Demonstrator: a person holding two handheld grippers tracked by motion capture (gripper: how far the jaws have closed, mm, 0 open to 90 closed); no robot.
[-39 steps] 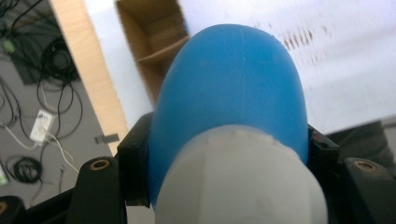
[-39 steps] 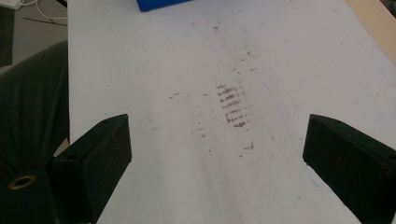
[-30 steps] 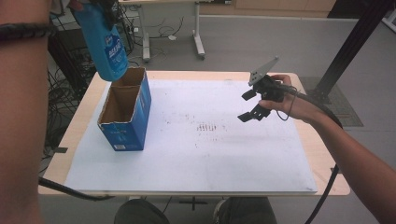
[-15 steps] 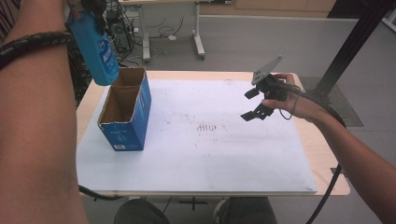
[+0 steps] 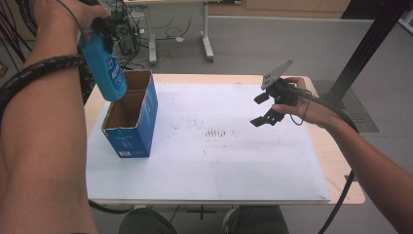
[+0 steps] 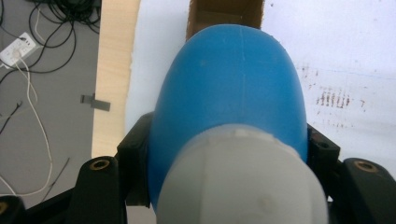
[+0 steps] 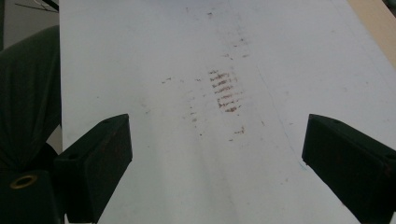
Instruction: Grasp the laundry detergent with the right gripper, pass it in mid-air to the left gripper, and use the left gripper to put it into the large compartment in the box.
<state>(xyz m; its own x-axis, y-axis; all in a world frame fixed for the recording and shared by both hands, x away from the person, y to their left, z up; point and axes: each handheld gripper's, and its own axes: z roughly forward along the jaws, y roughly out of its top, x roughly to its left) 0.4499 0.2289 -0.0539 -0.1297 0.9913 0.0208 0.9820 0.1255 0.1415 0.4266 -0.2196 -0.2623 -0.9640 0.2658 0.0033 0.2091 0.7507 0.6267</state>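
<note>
A blue bottle [image 5: 108, 68] with a white cap [image 6: 243, 182] hangs bottom-down, its lower end over the open top of a blue cardboard box [image 5: 131, 117] at the table's left. My left gripper [image 5: 100, 27] is shut on the bottle near its cap; in the left gripper view the black jaws press both sides of the blue bottle [image 6: 229, 93], and the box opening [image 6: 224, 11] lies beyond it. My right gripper [image 5: 263, 108] hovers over the right part of the white sheet [image 5: 219, 161], jaws wide open and empty, as the right gripper view shows around [image 7: 215, 154].
The white sheet [image 7: 196, 116] carries brown smudges [image 5: 216, 132] near its middle. The wooden table edge [image 5: 341, 161] shows at the right. Desks and cables [image 5: 131, 34] stand on the floor beyond the table. A cable [image 5: 336, 204] trails from the right gripper.
The left hand has lowered the blue bottle toward the box opening, with the forearm swinging further into view. The right gripper has stayed in place, still open.
</note>
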